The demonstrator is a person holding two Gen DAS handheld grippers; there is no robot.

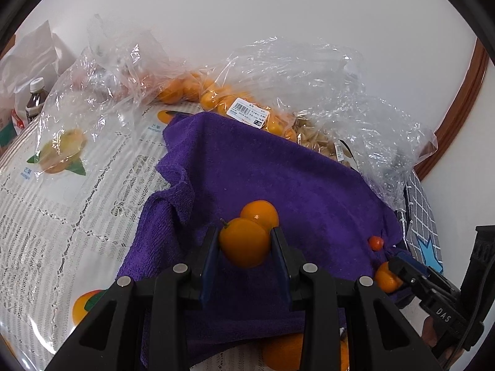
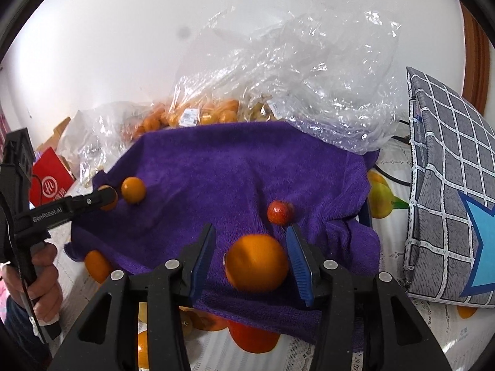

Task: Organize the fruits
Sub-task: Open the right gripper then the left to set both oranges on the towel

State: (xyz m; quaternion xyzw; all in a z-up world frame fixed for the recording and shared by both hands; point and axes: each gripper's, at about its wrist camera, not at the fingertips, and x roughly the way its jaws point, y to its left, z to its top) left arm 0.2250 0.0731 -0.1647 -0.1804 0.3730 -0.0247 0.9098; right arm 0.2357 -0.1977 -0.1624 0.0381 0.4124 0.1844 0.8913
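Note:
A purple towel (image 1: 278,170) (image 2: 216,160) covers the table. My left gripper (image 1: 244,235) is shut on a small orange (image 1: 244,242), which touches a second orange (image 1: 260,213) lying on the towel behind it. The right wrist view shows that gripper (image 2: 105,196) at the left with its orange (image 2: 109,201), beside the other one (image 2: 133,189). My right gripper (image 2: 251,229) stands open around a larger orange (image 2: 256,262), slightly blurred, with a gap at the left pad. A small red fruit (image 2: 280,211) (image 1: 376,242) lies just beyond it.
Clear plastic bags of small oranges (image 1: 216,95) (image 2: 198,114) crowd the towel's far edge. More orange fruit (image 2: 253,337) lies under the near hem. A grey checked cushion (image 2: 448,170) stands at the right, a bottle (image 1: 35,95) and red box (image 2: 49,182) at the left.

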